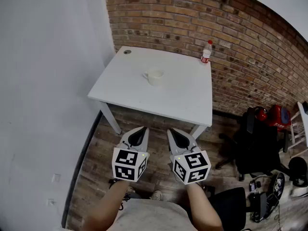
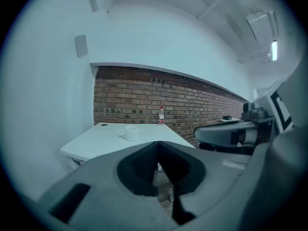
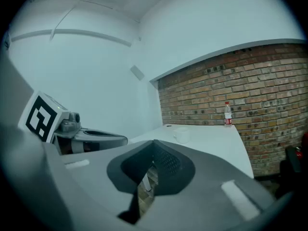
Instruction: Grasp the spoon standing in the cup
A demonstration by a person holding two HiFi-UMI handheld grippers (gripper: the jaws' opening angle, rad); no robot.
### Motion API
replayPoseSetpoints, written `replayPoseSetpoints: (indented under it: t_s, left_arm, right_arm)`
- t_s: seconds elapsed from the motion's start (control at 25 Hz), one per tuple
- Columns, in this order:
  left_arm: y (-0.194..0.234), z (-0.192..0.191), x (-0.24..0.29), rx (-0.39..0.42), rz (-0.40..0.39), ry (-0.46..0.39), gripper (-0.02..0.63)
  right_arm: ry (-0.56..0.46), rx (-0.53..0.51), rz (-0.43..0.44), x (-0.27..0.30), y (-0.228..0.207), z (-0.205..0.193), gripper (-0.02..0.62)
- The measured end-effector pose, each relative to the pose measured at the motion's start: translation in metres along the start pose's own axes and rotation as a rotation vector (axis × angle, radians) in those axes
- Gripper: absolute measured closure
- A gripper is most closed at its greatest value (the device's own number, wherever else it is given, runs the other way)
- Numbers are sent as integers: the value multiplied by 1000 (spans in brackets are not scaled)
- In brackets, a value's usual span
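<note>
The cup (image 1: pixel 154 76) was picked out near the middle of the white worktop (image 1: pixel 139 100), in the upper centre of the head view. It was well apart from both tongs. The left tongs (image 1: pixel 140 132) and the right tongs (image 1: pixel 173 133) were held side by side low in the frame, short of the worktop's near edge and aimed up the frame towards the cup. Each pair was shown in its own gripper view closed tip to tip, with nothing held between. The cup lay almost midway above them, so neither side was judged clearly nearer. The spoon could not be made out at this range, so its lean and long axis were left unread. A bottle (image 1: pixel 206 52) was noted at the far right corner.
</note>
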State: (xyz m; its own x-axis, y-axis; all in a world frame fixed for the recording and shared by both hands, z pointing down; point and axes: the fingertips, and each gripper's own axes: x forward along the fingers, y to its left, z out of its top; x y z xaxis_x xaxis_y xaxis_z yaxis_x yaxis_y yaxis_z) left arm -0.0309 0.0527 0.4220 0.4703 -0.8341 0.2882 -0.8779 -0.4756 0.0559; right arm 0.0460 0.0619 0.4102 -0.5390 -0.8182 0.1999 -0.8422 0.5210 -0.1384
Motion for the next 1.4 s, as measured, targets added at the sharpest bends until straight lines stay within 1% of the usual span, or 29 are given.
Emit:
replayPoseSetpoints:
  t_s: [0.32, 0.6, 1.04, 1.4]
  left_arm:
    - [8, -4, 15, -19, 2, 13, 611]
    - [32, 0, 52, -26, -16, 17, 611]
    - [102, 21, 145, -28, -75, 38, 611]
    - [155, 35, 204, -47, -112, 54, 611]
  right_arm:
    - [13, 12, 2, 14, -9, -5, 591]
    - [21, 13, -8, 53, -25, -3, 591]
    - [44, 30, -65, 155, -67, 13, 591]
    - [69, 27, -109, 224, -89, 30, 591]
